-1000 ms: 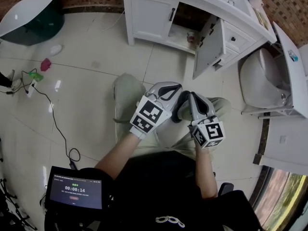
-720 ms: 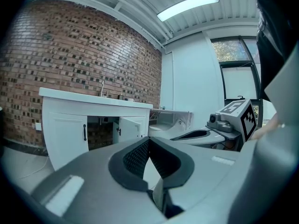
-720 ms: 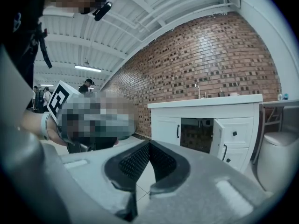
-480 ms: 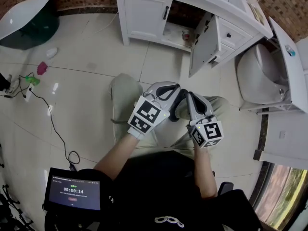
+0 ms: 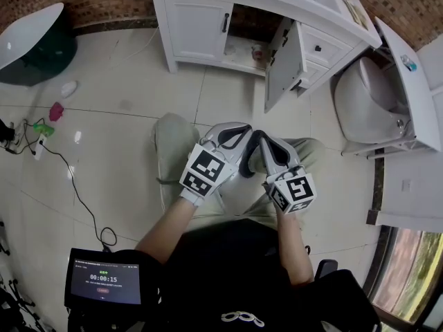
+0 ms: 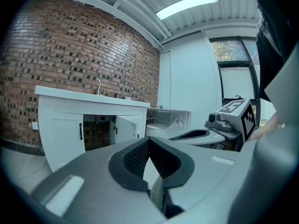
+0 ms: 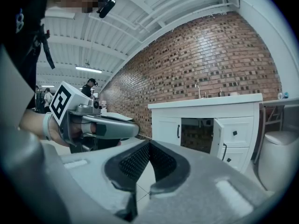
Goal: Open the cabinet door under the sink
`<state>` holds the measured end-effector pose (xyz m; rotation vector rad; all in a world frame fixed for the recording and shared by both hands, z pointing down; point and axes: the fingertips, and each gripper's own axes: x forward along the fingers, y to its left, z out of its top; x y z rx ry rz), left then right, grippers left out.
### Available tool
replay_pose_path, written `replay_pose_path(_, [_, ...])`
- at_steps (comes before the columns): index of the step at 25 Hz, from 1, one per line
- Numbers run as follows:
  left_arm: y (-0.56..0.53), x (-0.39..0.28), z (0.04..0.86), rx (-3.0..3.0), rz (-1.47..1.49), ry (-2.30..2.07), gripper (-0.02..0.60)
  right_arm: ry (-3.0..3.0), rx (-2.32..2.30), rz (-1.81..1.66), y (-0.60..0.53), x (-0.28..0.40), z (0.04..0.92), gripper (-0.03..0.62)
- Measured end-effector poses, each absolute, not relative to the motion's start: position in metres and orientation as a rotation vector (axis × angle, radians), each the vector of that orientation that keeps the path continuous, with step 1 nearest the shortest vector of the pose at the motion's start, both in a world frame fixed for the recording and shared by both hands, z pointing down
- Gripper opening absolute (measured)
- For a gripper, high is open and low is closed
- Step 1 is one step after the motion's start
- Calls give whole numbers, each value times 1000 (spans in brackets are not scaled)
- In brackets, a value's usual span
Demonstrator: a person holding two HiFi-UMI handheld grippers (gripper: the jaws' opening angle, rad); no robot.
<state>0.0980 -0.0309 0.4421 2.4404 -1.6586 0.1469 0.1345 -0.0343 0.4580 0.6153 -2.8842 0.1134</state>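
Observation:
The white sink cabinet point(image 5: 194, 26) stands against the brick wall at the top of the head view. Its middle door point(image 5: 284, 64) hangs open, showing the dark space under the sink. The door to the left point(image 5: 201, 30) is closed and has a black handle. Both grippers are held together over the person's lap, well short of the cabinet. My left gripper point(image 5: 241, 131) is shut with nothing in it, its pads meeting point(image 6: 148, 141). My right gripper point(image 5: 266, 142) is shut and empty too point(image 7: 149, 143). The open door point(image 7: 217, 138) shows ahead in the right gripper view.
A white toilet point(image 5: 367, 109) stands right of the cabinet. On the tiled floor at left lie a black cable point(image 5: 76, 178) and small items. A white basin point(image 5: 31, 30) sits far left. A tablet with a timer point(image 5: 105, 286) is near my left arm.
The head view has swung, so the cabinet and toilet now sit further left and higher in frame. Both grippers stay shut and together over the lap.

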Motion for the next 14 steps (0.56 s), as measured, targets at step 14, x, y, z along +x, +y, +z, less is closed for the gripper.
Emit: replay_pose_path(14, [-33, 99, 442, 2440, 139, -1647, 15, -2890, 603, 116, -34, 133, 459, -9])
